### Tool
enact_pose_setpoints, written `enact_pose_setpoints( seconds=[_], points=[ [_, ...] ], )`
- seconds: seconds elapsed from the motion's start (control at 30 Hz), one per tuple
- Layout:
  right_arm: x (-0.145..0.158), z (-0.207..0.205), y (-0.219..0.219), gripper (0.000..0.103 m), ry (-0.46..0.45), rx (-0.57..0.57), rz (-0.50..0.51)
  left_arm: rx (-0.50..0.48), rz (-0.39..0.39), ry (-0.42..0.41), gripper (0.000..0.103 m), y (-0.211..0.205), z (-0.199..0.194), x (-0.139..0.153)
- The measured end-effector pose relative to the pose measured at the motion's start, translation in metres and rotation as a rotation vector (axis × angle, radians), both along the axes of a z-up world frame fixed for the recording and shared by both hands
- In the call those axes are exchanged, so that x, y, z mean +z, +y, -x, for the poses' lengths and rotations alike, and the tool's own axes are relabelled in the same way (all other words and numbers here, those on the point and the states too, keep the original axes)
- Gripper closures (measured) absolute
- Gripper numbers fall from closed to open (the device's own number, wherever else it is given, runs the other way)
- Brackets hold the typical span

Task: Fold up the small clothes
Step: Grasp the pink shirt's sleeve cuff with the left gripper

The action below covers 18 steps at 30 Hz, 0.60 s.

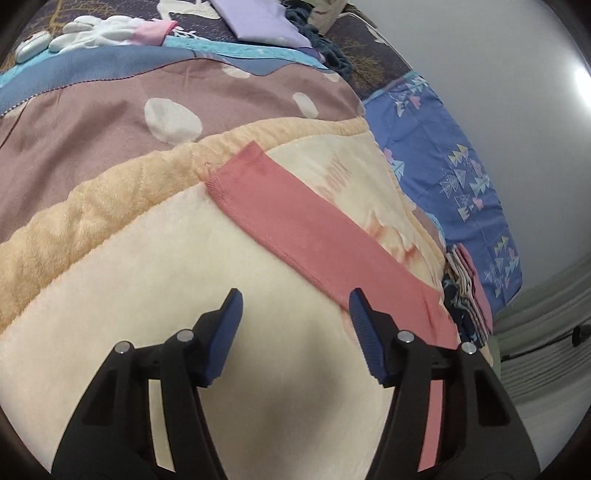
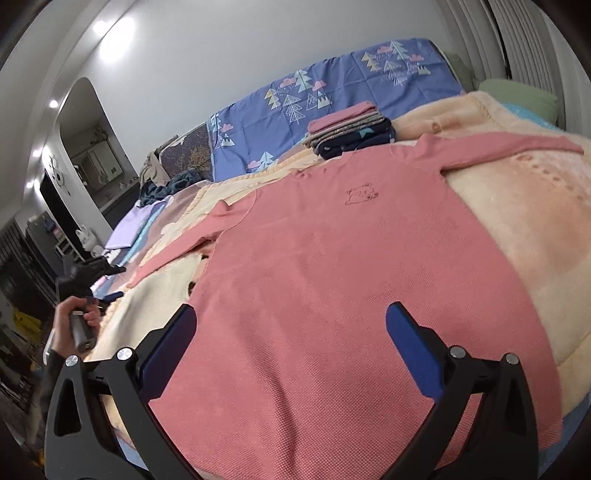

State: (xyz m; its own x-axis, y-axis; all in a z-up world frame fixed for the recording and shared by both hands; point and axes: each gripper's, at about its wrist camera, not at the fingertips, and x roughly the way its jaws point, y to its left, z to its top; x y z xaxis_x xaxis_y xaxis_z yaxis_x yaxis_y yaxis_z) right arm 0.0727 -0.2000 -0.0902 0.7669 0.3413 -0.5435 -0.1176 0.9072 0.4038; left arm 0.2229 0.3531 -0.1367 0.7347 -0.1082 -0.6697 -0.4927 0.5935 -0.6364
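A pink long-sleeved shirt with a small bear outline lies flat, front up, on a cream fleece blanket, sleeves spread to both sides. My right gripper is open and empty, above the shirt's lower hem. In the left wrist view one pink sleeve runs diagonally across the blanket. My left gripper is open and empty, just beside the sleeve's near part, its right finger over the sleeve edge. The left gripper also shows small in the right wrist view, held by a hand.
A stack of folded clothes sits beyond the shirt's collar, also at the blanket's right edge. A blue tree-print sheet covers the headboard side. A lilac folded cloth and white plush toy lie farther off.
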Motion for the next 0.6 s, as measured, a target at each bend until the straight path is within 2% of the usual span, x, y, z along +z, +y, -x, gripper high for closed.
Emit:
enact_pose_setpoints(
  seconds=[0.13,0.37,0.47,0.6],
  points=[
    [-0.003,-0.004,0.002,0.001,0.007,0.002,0.009,0.072,0.040,0.015,0.043,0.029,-0.015,-0.014],
    [-0.010,-0.012,0.003,0.001,0.027,0.001,0.015,0.123,0.057,0.038,0.043,0.052,-0.044,-0.029],
    [-0.011,-0.014,0.004,0.001,0.029,0.002,0.029,0.140,0.063,0.053,0.049,0.058,-0.050,-0.037],
    [-0.008,-0.016,0.007,0.001,0.025,0.005,0.044,0.168,0.077,0.046,0.062,0.067,-0.051,-0.044]
  ],
)
